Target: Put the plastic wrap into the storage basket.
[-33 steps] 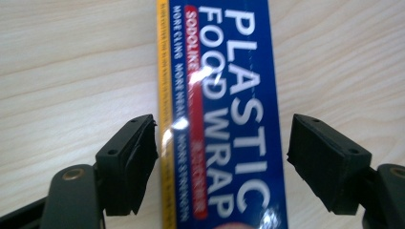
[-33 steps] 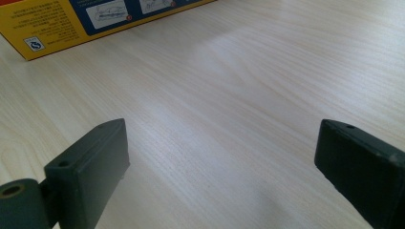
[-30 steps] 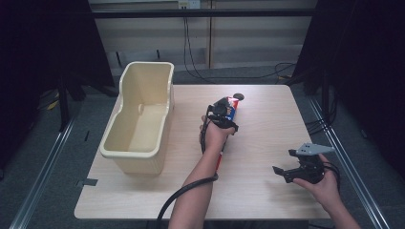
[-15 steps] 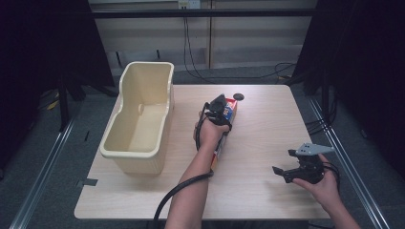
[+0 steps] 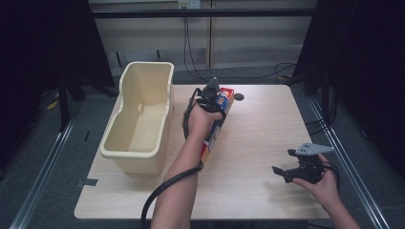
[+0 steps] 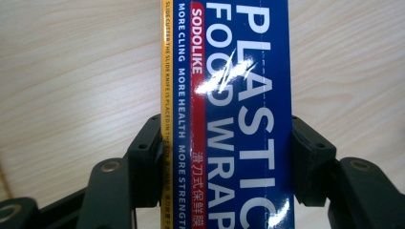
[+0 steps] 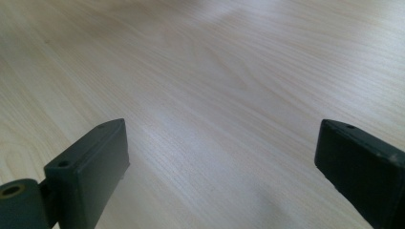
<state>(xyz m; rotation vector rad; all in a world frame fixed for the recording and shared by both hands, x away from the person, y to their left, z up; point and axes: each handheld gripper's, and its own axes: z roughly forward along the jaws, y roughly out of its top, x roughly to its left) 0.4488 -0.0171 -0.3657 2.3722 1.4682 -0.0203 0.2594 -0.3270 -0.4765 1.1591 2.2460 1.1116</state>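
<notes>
A long blue, red and yellow box of plastic food wrap (image 5: 223, 102) hangs over the middle of the wooden table (image 5: 258, 129), its far end raised. My left gripper (image 5: 210, 94) is shut on it from above. In the left gripper view both black pads press the long sides of the box (image 6: 239, 95), with my left gripper (image 6: 227, 162) across its width. My right gripper (image 5: 282, 172) rests near the table's front right, open, with nothing between its fingers. The right gripper view shows bare wood between the spread jaws of my right gripper (image 7: 222, 152).
A cream plastic tub (image 5: 122, 152) stands empty along the table's left side. A small dark round thing (image 5: 239, 96) lies at the far edge behind the box. Black cable trails from the left forearm over the front edge.
The left gripper has closed on the box and risen with it, lifting it off the table. The right hand has stayed put.
</notes>
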